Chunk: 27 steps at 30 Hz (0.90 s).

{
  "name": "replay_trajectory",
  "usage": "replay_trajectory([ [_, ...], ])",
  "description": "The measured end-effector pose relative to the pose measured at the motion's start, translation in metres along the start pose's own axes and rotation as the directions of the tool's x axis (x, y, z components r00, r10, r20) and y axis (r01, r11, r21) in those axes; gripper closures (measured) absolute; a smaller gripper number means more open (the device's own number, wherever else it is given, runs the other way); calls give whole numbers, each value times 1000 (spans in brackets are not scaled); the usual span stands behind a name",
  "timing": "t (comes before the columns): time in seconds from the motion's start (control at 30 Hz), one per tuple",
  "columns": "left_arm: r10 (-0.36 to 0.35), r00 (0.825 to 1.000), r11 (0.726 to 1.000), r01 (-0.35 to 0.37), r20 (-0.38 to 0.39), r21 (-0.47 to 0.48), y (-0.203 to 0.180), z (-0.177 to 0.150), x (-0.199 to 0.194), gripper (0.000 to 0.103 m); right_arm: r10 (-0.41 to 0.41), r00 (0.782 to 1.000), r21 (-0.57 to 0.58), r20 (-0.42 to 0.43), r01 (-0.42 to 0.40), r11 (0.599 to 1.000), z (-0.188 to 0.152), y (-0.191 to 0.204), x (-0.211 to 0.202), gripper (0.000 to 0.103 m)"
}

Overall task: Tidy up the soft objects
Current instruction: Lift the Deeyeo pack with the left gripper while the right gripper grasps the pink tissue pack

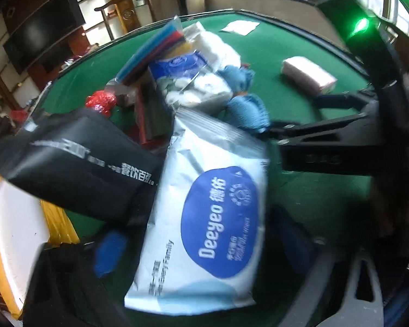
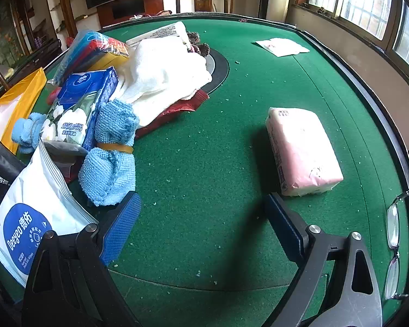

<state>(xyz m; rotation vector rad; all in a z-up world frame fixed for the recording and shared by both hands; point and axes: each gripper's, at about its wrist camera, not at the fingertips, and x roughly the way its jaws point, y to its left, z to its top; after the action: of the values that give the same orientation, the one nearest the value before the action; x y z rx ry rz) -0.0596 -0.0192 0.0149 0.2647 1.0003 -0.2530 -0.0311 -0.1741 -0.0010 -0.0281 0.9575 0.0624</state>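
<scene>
The white-and-blue Deeyeo wet-wipes pack (image 1: 204,218) fills the middle of the left wrist view, standing tilted between the left gripper's (image 1: 199,245) blue pads, one of which (image 1: 110,253) shows at the pack's left edge while the other side is dark and blurred; whether the pads press on the pack cannot be told. In the right wrist view the same pack (image 2: 32,218) leans at the far left, its lower corner cut off by the frame edge and by the right gripper's (image 2: 201,226) left finger. That gripper's jaws stand wide apart over bare green felt (image 2: 204,150), with nothing between them. Only the right view shows clearly the pink tissue pack (image 2: 304,150) lying alone just beyond the right-hand pad, well apart from the pile, and a pair of glasses (image 2: 394,248) at the table rim. The pile beside the wipes holds a rolled blue towel (image 2: 111,150) bound with a rubber band, a blue tissue box (image 2: 81,109), a white cloth (image 2: 166,73) and a coloured bag (image 2: 92,46). The left view alone shows the black printed pouch (image 1: 79,163) touching the wipes' left side; there motion blur smears the lettering and the right gripper's dark frame (image 1: 340,141).
</scene>
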Motion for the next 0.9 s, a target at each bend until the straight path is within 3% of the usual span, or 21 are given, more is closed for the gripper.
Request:
replay_trajectory([
  [0.07,-74,997,996,75,19,-49,9,-6,-6,35,0,1000,-1,0,0,1000,0,0,0,10],
  [0.2,-116,992,984,122,51,-129,28,-25,-17,36,-1,1000,0,0,1,1000,0,0,0,10],
  [0.33,-205,971,944,230,126,-235,57,-49,-30,36,-1,1000,-3,-4,1,1000,0,1,0,10],
  [0.57,-242,952,923,285,186,-258,67,-50,-34,37,19,999,-34,-43,-20,999,-10,8,-11,11],
  [0.63,-251,947,922,297,202,-247,66,-48,-35,37,63,997,-27,-50,-64,998,-19,2,-23,11],
  [0.73,-267,942,917,313,202,-247,65,-48,-33,37,95,995,-35,-3,-95,995,-28,-9,-49,11],
  [0.9,-267,943,916,313,201,-253,61,-44,-29,36,18,993,-60,114,-11,998,-22,-24,-75,13],
])
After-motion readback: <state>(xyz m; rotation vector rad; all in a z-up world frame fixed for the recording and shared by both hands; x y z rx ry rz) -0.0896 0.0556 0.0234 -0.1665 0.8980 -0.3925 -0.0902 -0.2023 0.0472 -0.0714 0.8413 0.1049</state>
